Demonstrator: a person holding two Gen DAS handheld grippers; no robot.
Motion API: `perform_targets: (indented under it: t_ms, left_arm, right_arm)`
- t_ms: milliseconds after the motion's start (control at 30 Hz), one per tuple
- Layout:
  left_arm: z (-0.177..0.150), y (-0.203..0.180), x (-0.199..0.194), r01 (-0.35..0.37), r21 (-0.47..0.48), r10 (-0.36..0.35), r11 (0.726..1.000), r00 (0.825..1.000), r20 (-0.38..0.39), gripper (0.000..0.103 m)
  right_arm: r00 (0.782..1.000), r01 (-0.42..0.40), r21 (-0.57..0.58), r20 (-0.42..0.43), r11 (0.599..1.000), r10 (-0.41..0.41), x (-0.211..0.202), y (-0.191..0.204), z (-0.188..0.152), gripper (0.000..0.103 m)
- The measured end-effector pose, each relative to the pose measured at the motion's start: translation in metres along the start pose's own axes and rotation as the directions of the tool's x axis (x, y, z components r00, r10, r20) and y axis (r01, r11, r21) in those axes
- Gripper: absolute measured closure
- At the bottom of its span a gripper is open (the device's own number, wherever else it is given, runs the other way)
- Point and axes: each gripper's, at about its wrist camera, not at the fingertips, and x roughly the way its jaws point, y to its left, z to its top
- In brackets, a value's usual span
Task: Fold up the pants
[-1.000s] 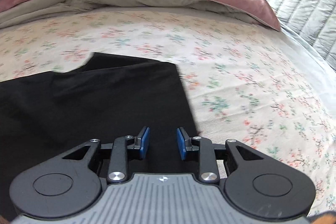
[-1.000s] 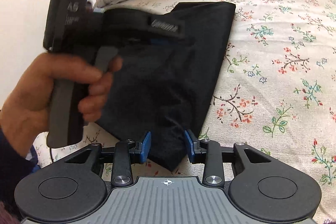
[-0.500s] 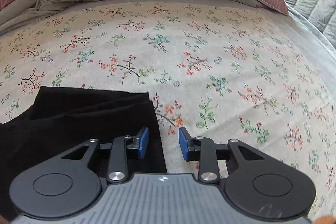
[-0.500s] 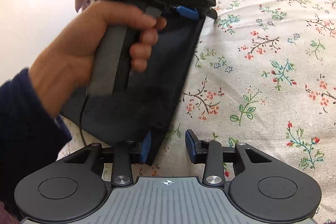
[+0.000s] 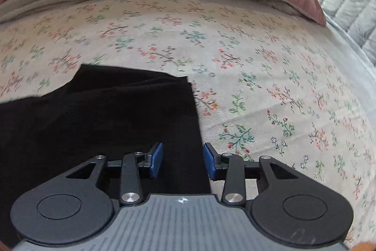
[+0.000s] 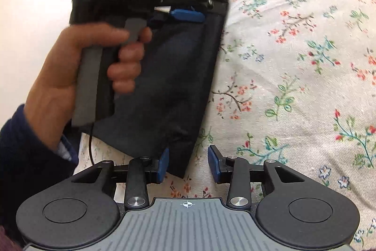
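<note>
Folded pants lie under both grippers — jaws apart.

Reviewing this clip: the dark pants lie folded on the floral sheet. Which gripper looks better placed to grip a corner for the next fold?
Probably the right. The right gripper has the near corner of the pants between open pads. The left gripper, jaws opening, straddles the side edge, away from the far corner.
</note>
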Motion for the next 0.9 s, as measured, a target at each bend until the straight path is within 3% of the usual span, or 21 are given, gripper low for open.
perform_targets:
  t_ms: [100, 200, 267, 467, 667, 900]
  left_arm:
    - [-0.013, 0.02, -0.019, 0.053, -0.094, -0.052, 0.994, 0.999, 0.009, 0.054]
    - [-0.036, 0.028, -0.04, 0.104, -0.117, -0.104, 0.988, 0.995, 0.012, 0.052]
    - [-0.05, 0.034, -0.046, 0.107, -0.131, -0.107, 0.986, 0.994, 0.009, 0.045]
    - [-0.062, 0.062, -0.038, 0.13, -0.232, -0.128, 0.964, 0.991, 0.026, 0.043]
    - [-0.058, 0.053, -0.037, 0.108, -0.194, -0.105, 0.975, 0.994, 0.025, 0.041]
    - [-0.059, 0.051, -0.036, 0.1, -0.18, -0.098, 0.979, 0.995, 0.023, 0.04]
  right_arm:
    - [0.999, -0.037, 0.048, 0.001, 0.998, 0.037, 0.003, -0.004, 0.001, 0.066]
    - [0.998, -0.069, 0.126, 0.003, 0.99, 0.069, 0.006, -0.012, 0.003, 0.066]
    - [0.997, -0.077, 0.145, 0.009, 0.986, 0.077, 0.009, -0.015, 0.004, 0.066]
    - [0.997, -0.076, 0.138, 0.022, 0.987, 0.074, 0.017, -0.016, 0.001, 0.068]
    - [0.992, -0.125, 0.184, 0.052, 0.975, 0.117, 0.02, -0.027, -0.003, 0.069]
    - [0.989, -0.125, 0.151, 0.1, 0.981, 0.111, 0.027, -0.023, -0.008, 0.069]
